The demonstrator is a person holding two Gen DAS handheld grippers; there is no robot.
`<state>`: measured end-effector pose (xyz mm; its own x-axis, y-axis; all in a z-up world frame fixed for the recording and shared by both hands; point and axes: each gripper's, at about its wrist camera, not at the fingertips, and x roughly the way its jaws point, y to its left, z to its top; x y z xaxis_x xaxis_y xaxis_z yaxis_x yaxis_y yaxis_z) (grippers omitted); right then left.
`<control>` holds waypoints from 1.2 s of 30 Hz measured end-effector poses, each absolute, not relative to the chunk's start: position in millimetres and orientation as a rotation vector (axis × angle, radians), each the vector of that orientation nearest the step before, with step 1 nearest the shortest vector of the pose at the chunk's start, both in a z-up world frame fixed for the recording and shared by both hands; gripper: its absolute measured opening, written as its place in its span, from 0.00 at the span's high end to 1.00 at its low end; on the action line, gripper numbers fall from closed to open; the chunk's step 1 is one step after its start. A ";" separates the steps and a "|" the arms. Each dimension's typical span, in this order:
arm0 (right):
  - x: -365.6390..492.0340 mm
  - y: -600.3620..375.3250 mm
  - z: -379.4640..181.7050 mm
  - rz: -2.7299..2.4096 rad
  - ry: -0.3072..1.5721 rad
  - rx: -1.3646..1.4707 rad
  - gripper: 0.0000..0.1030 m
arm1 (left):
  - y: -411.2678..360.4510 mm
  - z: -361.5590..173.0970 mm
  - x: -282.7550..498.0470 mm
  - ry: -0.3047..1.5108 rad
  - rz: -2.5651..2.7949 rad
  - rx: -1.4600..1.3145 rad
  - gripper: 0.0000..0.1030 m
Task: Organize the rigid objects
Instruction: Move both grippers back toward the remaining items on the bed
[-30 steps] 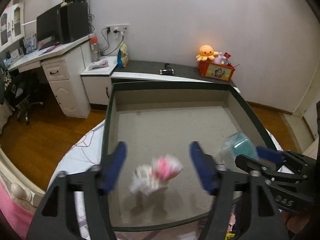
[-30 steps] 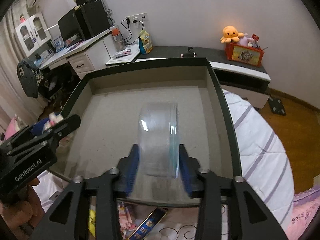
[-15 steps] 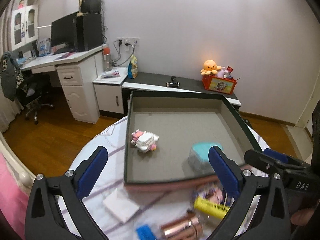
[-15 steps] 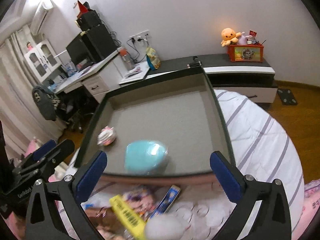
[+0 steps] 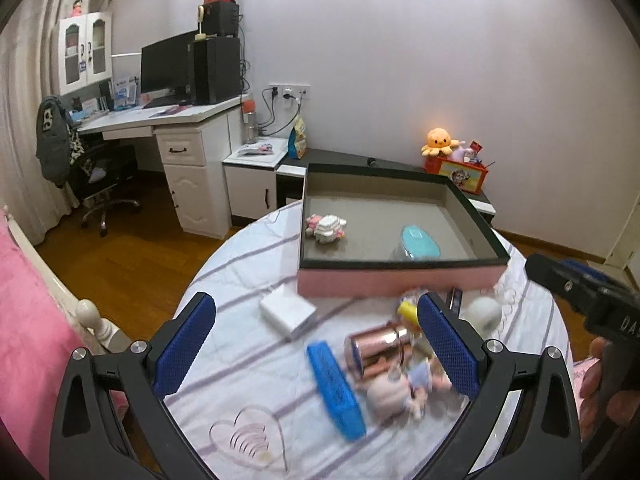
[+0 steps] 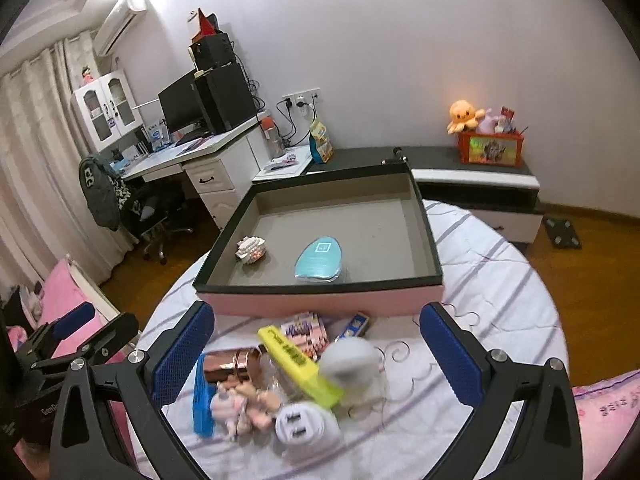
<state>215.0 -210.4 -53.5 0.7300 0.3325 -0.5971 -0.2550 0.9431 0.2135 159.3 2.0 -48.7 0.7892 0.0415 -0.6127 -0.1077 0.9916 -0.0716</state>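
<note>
The left gripper [image 5: 316, 344] has its jaws spread wide, nothing between the blue pads [image 5: 184, 344]. The right gripper [image 6: 316, 354] is spread just as wide, its pads [image 6: 450, 354] gripping nothing. From the left wrist view, the right gripper shows off to the right of the left claw, with fingers of the right hand [image 5: 596, 376] around its handle. From the right wrist view, the left gripper lies off to the left.

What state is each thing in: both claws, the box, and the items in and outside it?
Left claw: open, empty.
Right claw: open, empty.
Box: lidless, on the table.
Teal case: flat inside box.
Block toy: inside box.
Copper tube: lying outside box.
Yellow bar: outside, atop pile.
</note>
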 end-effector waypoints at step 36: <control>128.0 -211.9 -58.0 0.069 0.651 0.040 0.00 | 17.8 -66.7 112.5 0.691 -0.034 -0.098 0.00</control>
